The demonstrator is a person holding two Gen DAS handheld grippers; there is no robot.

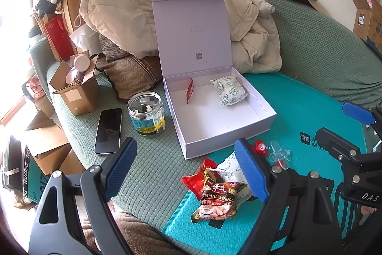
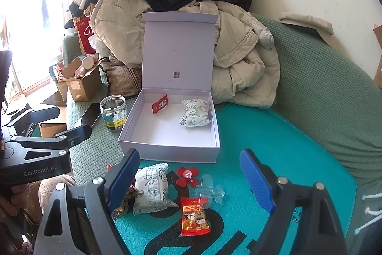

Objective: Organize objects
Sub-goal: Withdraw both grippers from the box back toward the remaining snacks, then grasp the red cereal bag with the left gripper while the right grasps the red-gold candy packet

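Note:
An open white box (image 1: 226, 138) stands on the sofa with its lid up. It holds a red sachet (image 1: 190, 90) and a white patterned packet (image 1: 228, 91). In front of the box, on a teal mailer (image 2: 274, 135), lie a brown cereal packet (image 1: 218, 197), a red snack packet (image 2: 194, 216), a second white patterned packet (image 2: 151, 190), a red flower-shaped piece (image 2: 187, 176) and a clear plastic piece (image 2: 210, 190). My left gripper (image 1: 188, 166) hangs open just above the cereal packet and holds nothing. My right gripper (image 2: 191, 179) is open over the flower piece and the red snack packet, also with nothing in it.
Left of the box stand a clear jar (image 1: 146, 111) and a black phone (image 1: 108, 127). An open cardboard carton (image 1: 76, 90) sits further left. Coats (image 1: 167, 16) are heaped behind the box. More cardboard boxes (image 1: 367, 16) stand at the far right.

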